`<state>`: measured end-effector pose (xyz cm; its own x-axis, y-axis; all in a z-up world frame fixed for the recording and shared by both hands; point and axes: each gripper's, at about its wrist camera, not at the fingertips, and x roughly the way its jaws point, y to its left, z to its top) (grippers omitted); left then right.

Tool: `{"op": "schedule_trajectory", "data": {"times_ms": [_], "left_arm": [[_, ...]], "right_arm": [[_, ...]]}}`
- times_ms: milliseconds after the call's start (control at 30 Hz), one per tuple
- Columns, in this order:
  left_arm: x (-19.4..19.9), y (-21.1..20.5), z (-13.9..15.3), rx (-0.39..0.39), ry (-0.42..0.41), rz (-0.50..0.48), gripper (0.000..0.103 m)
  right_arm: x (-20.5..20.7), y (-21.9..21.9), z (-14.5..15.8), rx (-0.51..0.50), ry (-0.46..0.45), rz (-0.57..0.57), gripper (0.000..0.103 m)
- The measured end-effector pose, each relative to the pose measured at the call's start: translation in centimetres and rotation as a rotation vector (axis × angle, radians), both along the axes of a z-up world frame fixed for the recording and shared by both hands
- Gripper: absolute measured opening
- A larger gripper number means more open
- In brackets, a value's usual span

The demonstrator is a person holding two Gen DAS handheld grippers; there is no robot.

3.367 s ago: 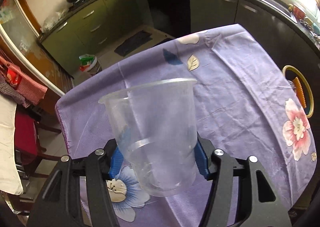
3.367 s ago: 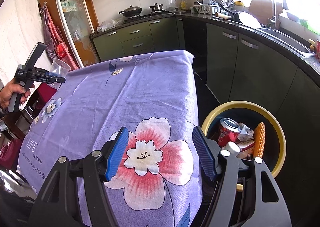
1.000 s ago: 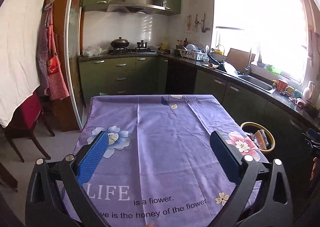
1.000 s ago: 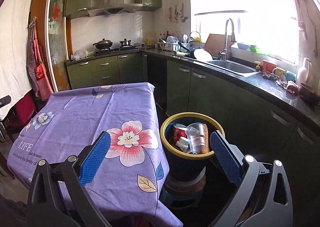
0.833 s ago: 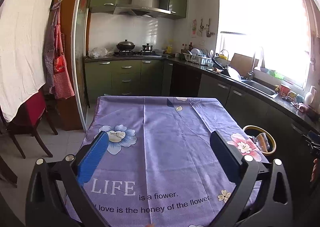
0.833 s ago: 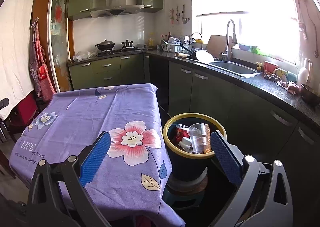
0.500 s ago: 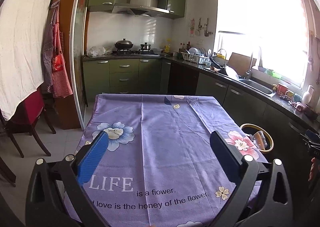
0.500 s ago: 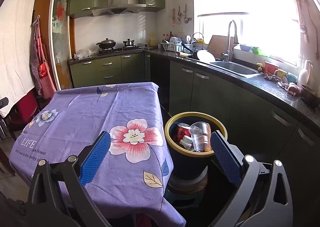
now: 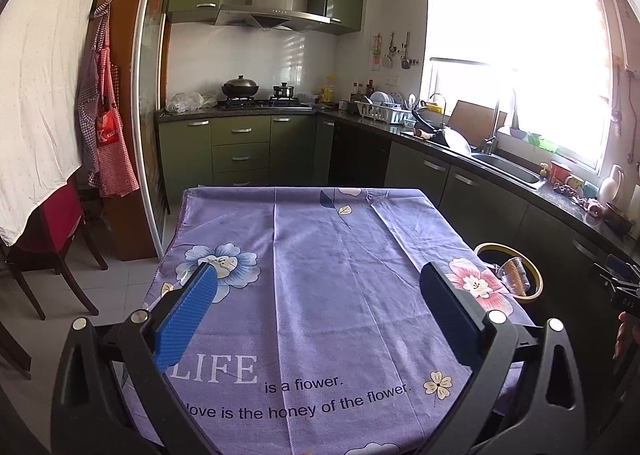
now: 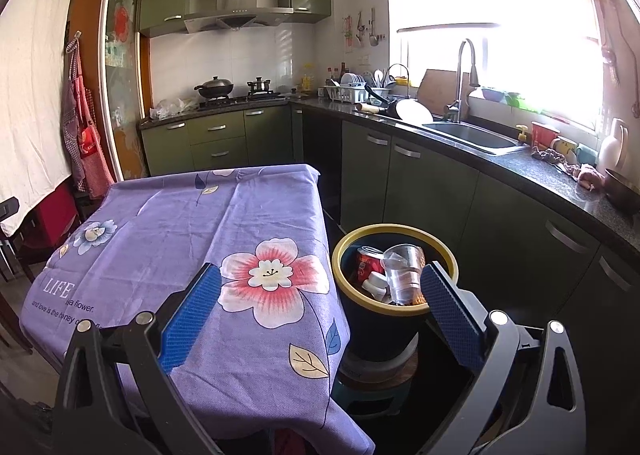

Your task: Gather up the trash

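Observation:
A dark bin with a yellow rim [image 10: 348, 245] stands on a stool right of the table. In it lie a clear plastic cup [image 10: 404, 271], a red can [image 10: 366, 261] and white scraps. The bin also shows in the left wrist view [image 9: 534, 275], with the cup [image 9: 509, 269] inside. My left gripper [image 9: 318, 301] is open and empty, held back from the near edge of the table [image 9: 320, 247] with its purple flowered cloth. My right gripper [image 10: 320, 299] is open and empty, above the table's near right corner and the bin.
Green kitchen cabinets [image 10: 424, 183] with a dark counter and sink [image 10: 468, 137] run along the right and far walls. A dark wooden chair [image 9: 52, 239] stands left of the table. Aprons [image 9: 106, 127] hang on the left wall.
The left gripper held the clear cup 3.4 s ago; it is now open and empty, and the cup lies in the bin. Over the last second both views shift only slightly.

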<state>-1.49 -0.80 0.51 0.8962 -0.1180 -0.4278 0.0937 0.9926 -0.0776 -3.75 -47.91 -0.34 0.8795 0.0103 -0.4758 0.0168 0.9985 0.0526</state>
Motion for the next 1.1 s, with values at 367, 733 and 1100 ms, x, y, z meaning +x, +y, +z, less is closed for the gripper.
{"op": "schedule_trajectory", "data": {"times_ms": [367,733,1100], "left_arm": [[0.07,-0.17,-0.12,0.01,0.003,-0.007,0.096],[0.06,-0.27,-0.27,0.011,0.006,-0.017,0.096],[0.23,-0.34,-0.45,0.005,0.015,-0.027,0.096]], "right_arm": [[0.15,0.09,-0.29,0.004,0.005,-0.001,0.098],[0.24,0.27,-0.63,0.01,0.006,-0.002,0.098],[0.36,0.49,-0.65,0.008,0.011,0.0,0.098]]}}
